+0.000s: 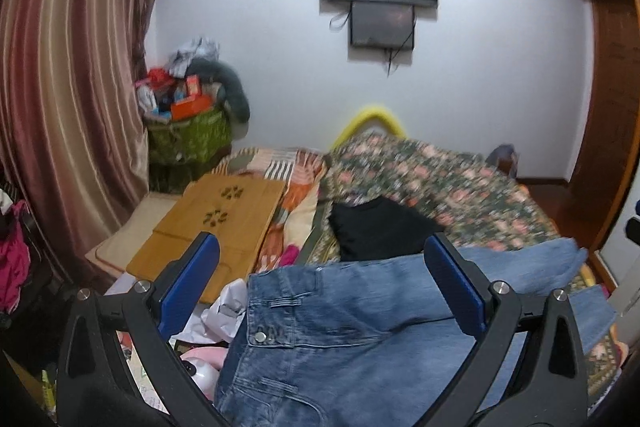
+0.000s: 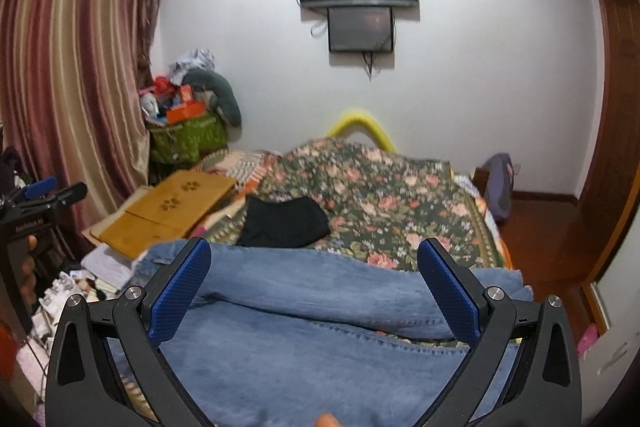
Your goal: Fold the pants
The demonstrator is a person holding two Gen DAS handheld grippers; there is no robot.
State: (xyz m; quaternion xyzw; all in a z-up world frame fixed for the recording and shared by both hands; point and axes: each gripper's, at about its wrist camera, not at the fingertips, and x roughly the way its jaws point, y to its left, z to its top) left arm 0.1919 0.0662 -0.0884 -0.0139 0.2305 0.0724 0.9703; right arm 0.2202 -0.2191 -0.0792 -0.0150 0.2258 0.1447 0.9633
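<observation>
Blue jeans (image 1: 340,339) lie spread on the bed, waistband and silver button at the left, legs running off to the right. My left gripper (image 1: 320,255) hangs open above the waist end, its blue pads wide apart with nothing between them. In the right wrist view the two jean legs (image 2: 304,315) stretch across the bed under my right gripper (image 2: 314,259), which is open and empty too. The left gripper (image 2: 48,189) shows at the far left of that view, held by a hand (image 2: 28,259).
A black folded garment (image 1: 376,231) rests on the floral bedspread (image 1: 440,183) just beyond the jeans. A wooden lap tray (image 1: 216,219) lies on the bed's left side. A basket of clutter (image 1: 188,131) stands in the corner by the curtain (image 1: 68,75). Papers and small items lie at the left (image 2: 80,283).
</observation>
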